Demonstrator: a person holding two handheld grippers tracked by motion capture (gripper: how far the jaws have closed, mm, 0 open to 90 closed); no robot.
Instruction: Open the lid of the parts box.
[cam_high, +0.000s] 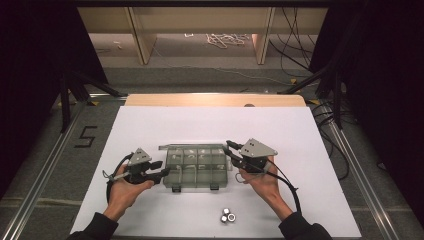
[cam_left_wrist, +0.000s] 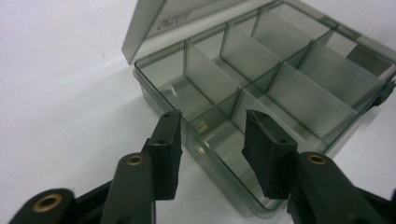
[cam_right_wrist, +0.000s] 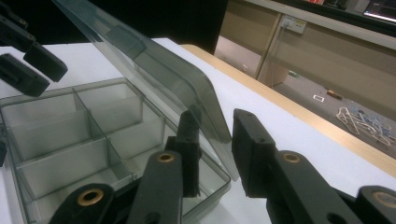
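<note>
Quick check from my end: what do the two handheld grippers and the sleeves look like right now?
Both the left gripper and the right gripper are black, each topped by a grey three-cornered plate and trailing a black cable. Their fingers are black blocks on arms with brass-coloured rivets. The person wears dark sleeves.

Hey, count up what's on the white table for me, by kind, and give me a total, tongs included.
Compartment box with open lid: 1
Metal nuts: 3
Tongs: 2, the left tongs and the right tongs
Total: 6
</note>
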